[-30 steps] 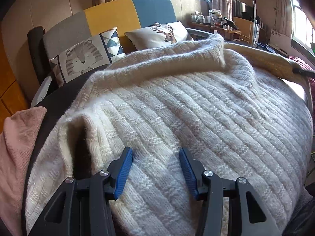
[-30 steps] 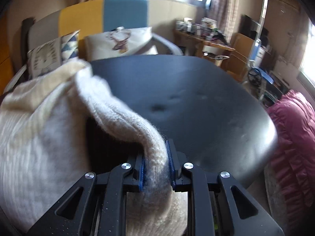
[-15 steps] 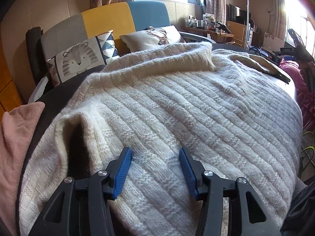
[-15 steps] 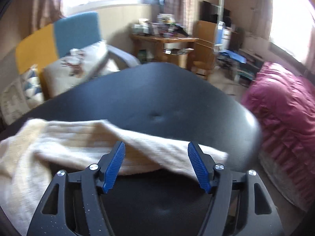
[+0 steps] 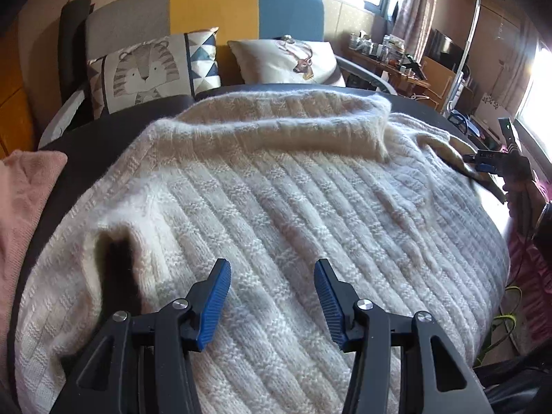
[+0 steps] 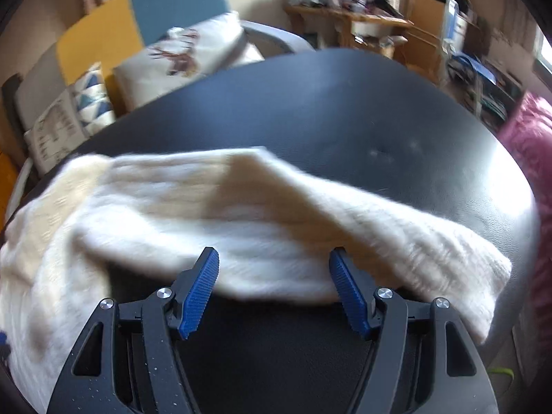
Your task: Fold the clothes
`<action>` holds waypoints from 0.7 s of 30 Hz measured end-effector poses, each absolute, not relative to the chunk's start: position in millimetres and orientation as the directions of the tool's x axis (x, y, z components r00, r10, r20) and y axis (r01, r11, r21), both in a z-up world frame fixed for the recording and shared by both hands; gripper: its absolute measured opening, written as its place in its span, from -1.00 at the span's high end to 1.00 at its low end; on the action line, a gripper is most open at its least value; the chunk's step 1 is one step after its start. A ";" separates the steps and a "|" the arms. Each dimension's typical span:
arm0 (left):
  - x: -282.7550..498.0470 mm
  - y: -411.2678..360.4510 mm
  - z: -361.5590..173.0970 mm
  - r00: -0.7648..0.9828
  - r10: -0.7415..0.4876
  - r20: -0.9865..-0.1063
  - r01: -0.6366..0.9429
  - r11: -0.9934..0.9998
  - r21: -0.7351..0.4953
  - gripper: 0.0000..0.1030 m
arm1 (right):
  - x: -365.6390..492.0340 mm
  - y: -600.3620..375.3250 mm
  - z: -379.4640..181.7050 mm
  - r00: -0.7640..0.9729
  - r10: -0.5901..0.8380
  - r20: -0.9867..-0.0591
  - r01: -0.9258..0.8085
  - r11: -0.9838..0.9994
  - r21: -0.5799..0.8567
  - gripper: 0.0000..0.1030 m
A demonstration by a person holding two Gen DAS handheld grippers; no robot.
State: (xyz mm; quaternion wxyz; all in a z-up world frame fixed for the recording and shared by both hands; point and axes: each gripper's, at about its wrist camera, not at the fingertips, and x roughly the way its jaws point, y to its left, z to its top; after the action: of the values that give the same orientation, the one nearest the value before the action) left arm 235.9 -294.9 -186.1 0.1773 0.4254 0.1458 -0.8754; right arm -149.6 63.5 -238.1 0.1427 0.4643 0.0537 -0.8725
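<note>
A cream ribbed knit sweater [image 5: 276, 200] lies spread over a round black table [image 5: 86, 148]. My left gripper [image 5: 272, 286] hovers open just above the sweater's near part, nothing between its blue pads. In the right wrist view a sleeve of the sweater [image 6: 276, 214] lies flat across the black table [image 6: 327, 103], stretching to the right. My right gripper [image 6: 274, 286] is open at the sleeve's near edge, holding nothing. The right gripper [image 5: 490, 162] also shows at the far right edge of the left wrist view, held in a person's hand.
A pink cloth [image 5: 20, 200] lies at the table's left edge. Behind the table stands a grey, yellow and blue sofa [image 5: 214, 10] with a tiger cushion [image 5: 148, 69] and a deer cushion [image 5: 289, 58]. A magenta quilt [image 6: 528, 138] sits to the right, a cluttered desk [image 6: 348, 17] beyond.
My right gripper let go of the sleeve, which dropped flat onto the table, and the jaws opened. The left gripper stayed open over the sweater, with its view shifting slightly.
</note>
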 end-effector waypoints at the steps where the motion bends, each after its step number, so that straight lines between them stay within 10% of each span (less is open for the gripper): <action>1: 236.1 -296.3 -189.2 -0.561 -0.195 -0.805 0.444 -0.891 -0.093 0.00 | -156.8 66.5 -242.2 -0.521 -0.185 -0.833 0.279 -0.960 0.038 -0.35; 8: 236.8 -286.1 -199.9 -0.544 -0.252 -0.800 0.385 -0.922 0.028 0.00 | -190.9 78.7 -232.1 -0.628 0.068 -0.775 0.115 -0.977 -0.179 -0.35; 21: 226.4 -302.6 -178.8 -0.568 -0.195 -0.799 0.446 -0.890 -0.100 -0.01 | -104.4 -18.8 -246.2 -0.425 -0.349 -0.835 0.514 -0.852 0.095 -0.35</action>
State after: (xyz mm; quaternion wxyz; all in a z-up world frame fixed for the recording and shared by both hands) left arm 226.4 -302.6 -178.8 0.1835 0.4269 0.1467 -0.8733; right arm -104.4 -18.8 -246.2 0.2571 0.4707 0.0877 -0.8394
